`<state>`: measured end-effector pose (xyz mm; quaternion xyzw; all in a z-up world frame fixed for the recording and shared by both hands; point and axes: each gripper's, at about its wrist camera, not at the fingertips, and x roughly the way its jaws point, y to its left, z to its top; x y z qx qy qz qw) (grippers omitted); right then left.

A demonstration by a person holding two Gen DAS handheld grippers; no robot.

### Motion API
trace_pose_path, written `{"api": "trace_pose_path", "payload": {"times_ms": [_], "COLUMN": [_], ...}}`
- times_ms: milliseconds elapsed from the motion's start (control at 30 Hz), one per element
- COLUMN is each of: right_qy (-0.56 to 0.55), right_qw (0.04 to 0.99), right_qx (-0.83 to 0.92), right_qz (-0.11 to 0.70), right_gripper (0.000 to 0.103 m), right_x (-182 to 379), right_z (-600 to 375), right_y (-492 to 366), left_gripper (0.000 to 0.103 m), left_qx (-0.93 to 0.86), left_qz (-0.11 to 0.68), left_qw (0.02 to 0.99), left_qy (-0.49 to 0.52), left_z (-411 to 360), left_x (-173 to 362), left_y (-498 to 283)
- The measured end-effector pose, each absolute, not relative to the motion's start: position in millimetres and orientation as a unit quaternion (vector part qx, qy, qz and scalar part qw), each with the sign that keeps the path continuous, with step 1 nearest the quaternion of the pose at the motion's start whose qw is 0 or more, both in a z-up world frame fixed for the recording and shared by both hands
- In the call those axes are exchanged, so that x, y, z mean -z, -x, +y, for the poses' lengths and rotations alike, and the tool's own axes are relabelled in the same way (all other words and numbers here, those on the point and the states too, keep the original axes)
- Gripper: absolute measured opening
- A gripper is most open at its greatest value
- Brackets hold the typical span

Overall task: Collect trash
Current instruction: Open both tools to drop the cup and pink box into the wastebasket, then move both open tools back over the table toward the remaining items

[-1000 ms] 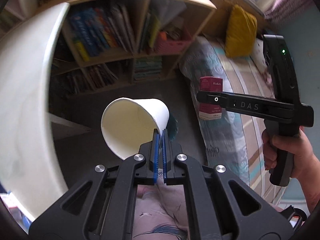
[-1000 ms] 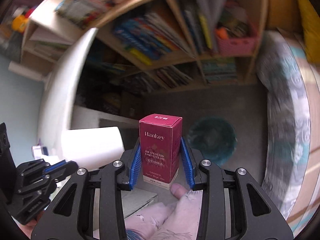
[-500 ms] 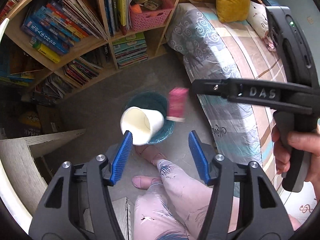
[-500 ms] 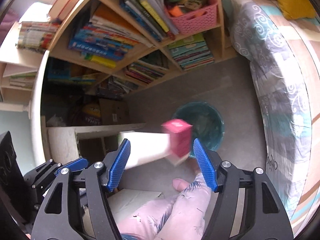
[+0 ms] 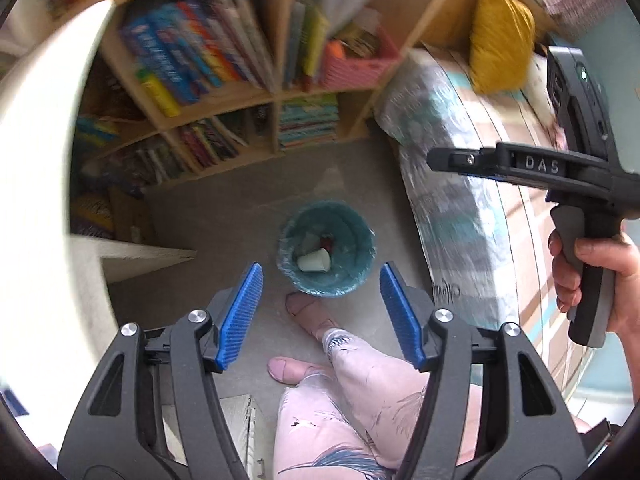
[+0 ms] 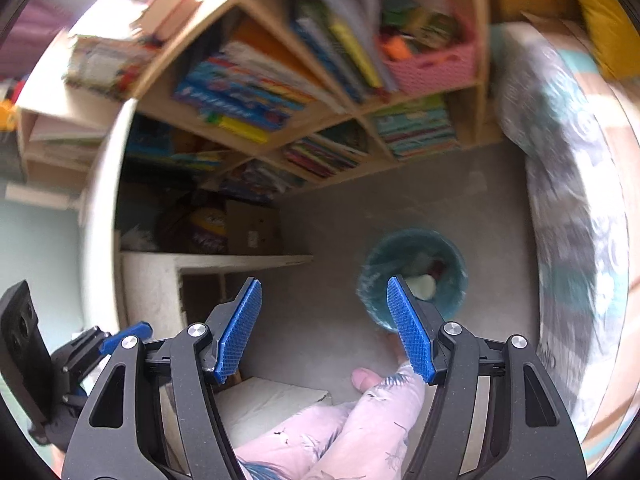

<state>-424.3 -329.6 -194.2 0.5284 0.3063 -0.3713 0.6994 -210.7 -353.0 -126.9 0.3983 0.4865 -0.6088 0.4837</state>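
Observation:
A teal waste bin [image 5: 362,276] stands on the grey floor, straight below both grippers. Inside it lie a white paper cup [image 5: 314,261] on its side and a red box [image 5: 329,242] behind the cup. My left gripper [image 5: 320,316] hangs high above the bin; its jaws are opening and nothing is between them. In the right wrist view the bin [image 6: 370,280] sits behind the right pad, with the cup [image 6: 425,286] and a bit of the red box [image 6: 438,268] showing. My right gripper [image 6: 324,330] is open and empty. It [image 5: 436,158] also juts in from the right.
A bookshelf [image 5: 248,80] with a pink basket [image 5: 360,66] lines the far wall. A bed [image 5: 460,200] with a yellow cushion [image 5: 500,52] runs along the right. A white desk [image 5: 36,200] curves on the left. The person's legs and bare feet [image 5: 308,308] are by the bin.
Both grippers opened: the left let go of the paper cup, the right of the red box. Both fell and now lie in the bin.

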Motion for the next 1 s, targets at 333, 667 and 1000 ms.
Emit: {"api": "trace_pose_path", "payload": {"times_ms": [333, 667, 1000], "right_qy": [-0.429, -0.315, -0.217], "right_qw": [0.8, 0.858, 0.876], "right_qx": [0.237, 0.098, -0.005], "right_qz": [0.346, 0.394, 0.43], "right_gripper": [0.074, 0.081, 0.087], "right_x": [133.5, 88.5, 69.8], "right_z": [-319.1, -266.0, -195.5], "right_y": [304.7, 177.9, 96.1], "left_gripper": [0.067, 0.076, 0.087], "left_qx": [0.526, 0.408, 0.284], "left_qz": [0.498, 0.504, 0.504], "left_qw": [0.622, 0.727, 0.8], "left_qy": [-0.297, -0.225, -0.157], "left_z": [-279.9, -186.5, -95.0], "left_x": [74.7, 55.2, 43.4], "left_y": [114.7, 48.0, 0.0]}}
